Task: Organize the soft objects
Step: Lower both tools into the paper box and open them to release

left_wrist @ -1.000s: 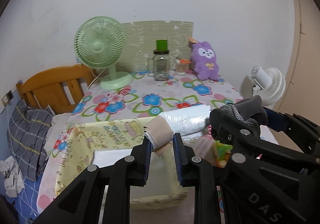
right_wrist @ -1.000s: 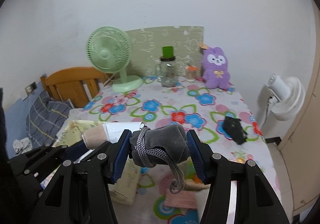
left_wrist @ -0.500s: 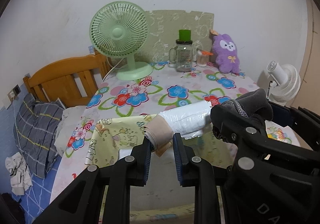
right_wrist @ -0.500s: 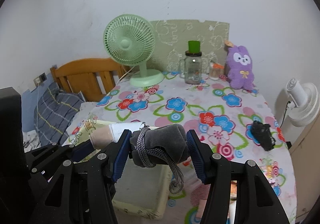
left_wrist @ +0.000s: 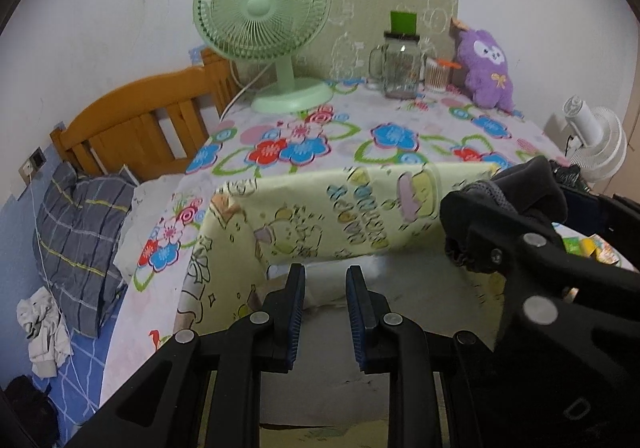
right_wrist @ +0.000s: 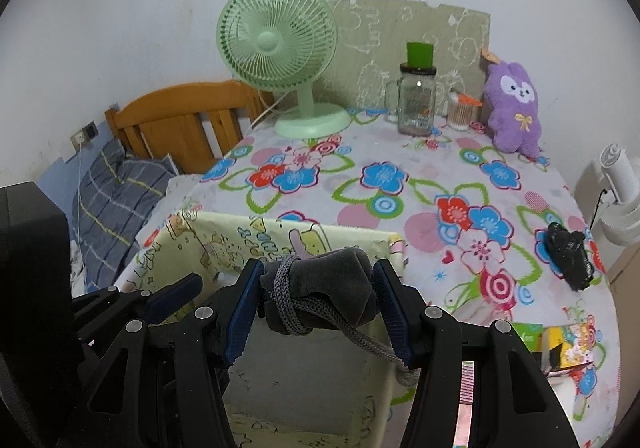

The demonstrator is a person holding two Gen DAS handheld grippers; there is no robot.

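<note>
A table draped in a flowered cloth (right_wrist: pixel 400 184) fills the middle of both views. At its near edge, in the lower centre, stands a pale yellow fabric storage box (right_wrist: pixel 224 244) printed with cartoon figures, its top open. At the back of the table are a green desk fan (right_wrist: pixel 280 60), a glass mug jar (right_wrist: pixel 416 104) and a purple plush toy (right_wrist: pixel 512 108) at upper right. A small black bundle (right_wrist: pixel 568 256) lies on the cloth at the right edge.

The right gripper (right_wrist: pixel 318 302) hangs over the box's opening, clamping a rolled grey cloth bundle (right_wrist: pixel 332 288) tied with a grey cord; its long axis runs left to right across the frame. The left gripper (left_wrist: pixel 325 312), lower centre, reaches into the box with jaws narrow; whether they pinch the pale material (left_wrist: pixel 324 288) between them I cannot tell.
</note>
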